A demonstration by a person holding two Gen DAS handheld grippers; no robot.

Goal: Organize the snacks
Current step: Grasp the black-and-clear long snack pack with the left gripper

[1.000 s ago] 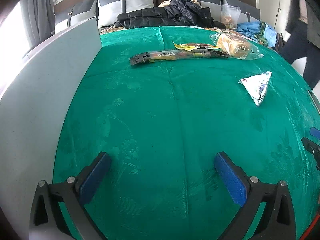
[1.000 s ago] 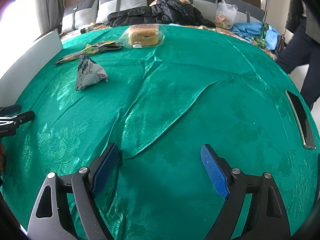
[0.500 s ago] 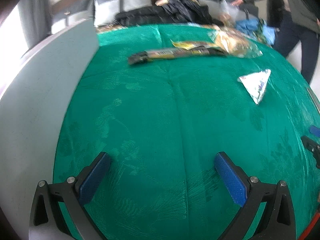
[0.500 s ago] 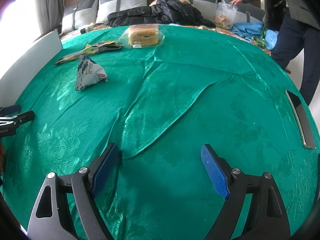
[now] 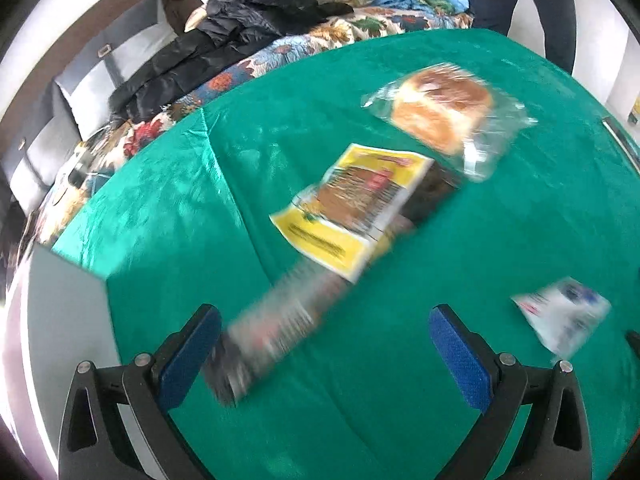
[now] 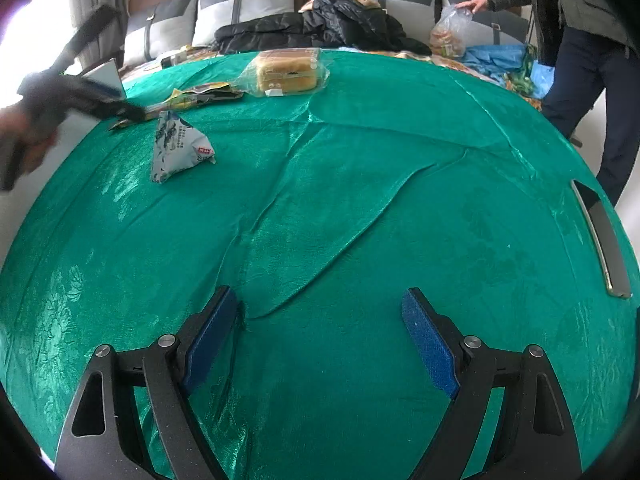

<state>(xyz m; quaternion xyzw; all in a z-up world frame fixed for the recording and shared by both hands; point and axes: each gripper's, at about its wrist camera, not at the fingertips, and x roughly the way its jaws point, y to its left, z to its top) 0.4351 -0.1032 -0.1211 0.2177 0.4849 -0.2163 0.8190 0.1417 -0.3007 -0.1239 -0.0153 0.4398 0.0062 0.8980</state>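
Observation:
On the green tablecloth (image 5: 520, 232) lie a long dark snack pack (image 5: 272, 324), a yellow flat packet (image 5: 352, 208), a bagged bread loaf (image 5: 444, 112) and a white triangular packet (image 5: 564, 320). My left gripper (image 5: 324, 344) is open, hovering over the near end of the long pack, which lies between its fingers. The view is blurred. My right gripper (image 6: 316, 340) is open and empty over bare cloth. In the right wrist view I see the triangular packet (image 6: 180, 148), the bread (image 6: 286, 72), the yellow packet (image 6: 204, 94) and the left gripper (image 6: 120, 108) at the far left.
A grey board (image 5: 60, 320) stands at the table's left edge. A bed behind holds black jackets (image 6: 320, 28) and pillows. A person (image 6: 580, 60) stands at the right, touching a plastic bag (image 6: 450, 34). A phone (image 6: 604, 240) lies at the right edge.
My left gripper has moved quickly forward across the table to the long snack pack. The right gripper has stayed still. The person has reached to the bag.

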